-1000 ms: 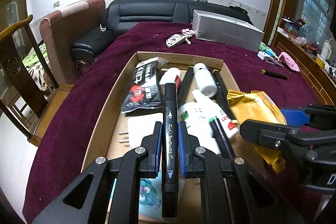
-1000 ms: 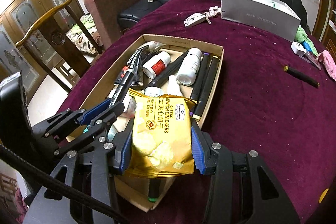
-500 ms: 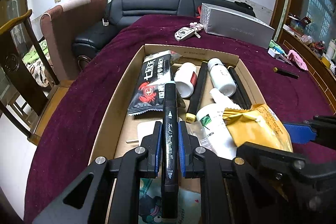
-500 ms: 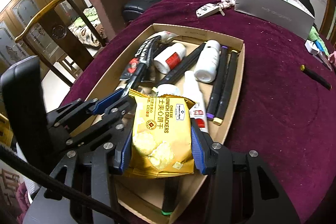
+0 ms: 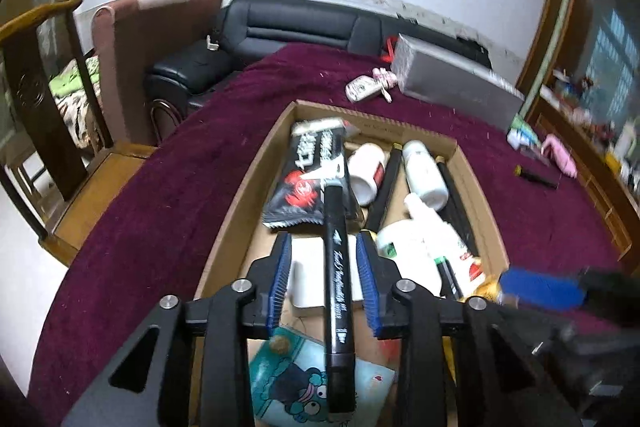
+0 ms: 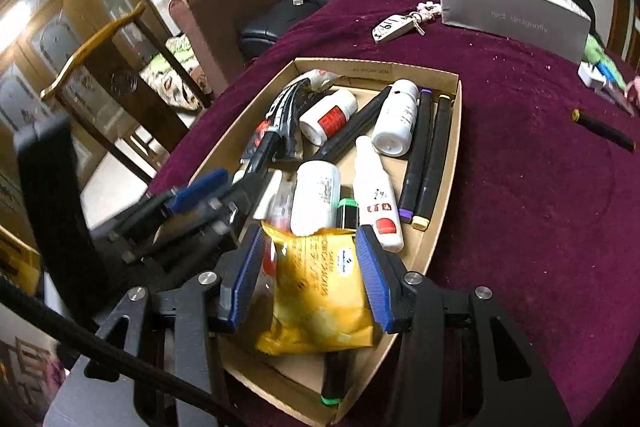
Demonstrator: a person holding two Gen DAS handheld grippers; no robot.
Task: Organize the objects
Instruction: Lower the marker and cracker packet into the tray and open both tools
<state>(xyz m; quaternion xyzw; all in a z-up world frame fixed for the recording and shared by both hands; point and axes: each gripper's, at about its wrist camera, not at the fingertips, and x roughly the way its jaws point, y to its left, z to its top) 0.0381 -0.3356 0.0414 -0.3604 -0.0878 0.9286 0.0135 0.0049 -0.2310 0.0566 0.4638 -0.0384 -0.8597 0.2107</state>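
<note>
A cardboard box (image 5: pixel 236 227) on the maroon cloth holds bottles, markers and snack packs. My left gripper (image 5: pixel 323 279) hangs over its near end. Its jaws are opening, and a black marker (image 5: pixel 337 267) lies lengthwise between the blue pads with a gap on each side. The marker's tip rests on a black snack pack (image 5: pixel 308 179). My right gripper (image 6: pixel 310 275) is shut on a yellow cracker pack (image 6: pixel 316 303) just above the near right part of the box (image 6: pixel 444 211). The right gripper's blue fingertip (image 5: pixel 540 287) shows blurred at the right of the left wrist view.
White bottles (image 6: pixel 394 123) and several dark markers (image 6: pixel 424 163) fill the box's far and right side. A silver carton (image 6: pixel 516 11) and a key fob (image 6: pixel 394 27) lie beyond it, and a loose black marker (image 6: pixel 604 129) lies on the cloth at right. Wooden chairs stand left of the table.
The left gripper's pads have parted from the black marker, which now lies loose between them. The right gripper's cracker pack has tipped and sits lower over the box.
</note>
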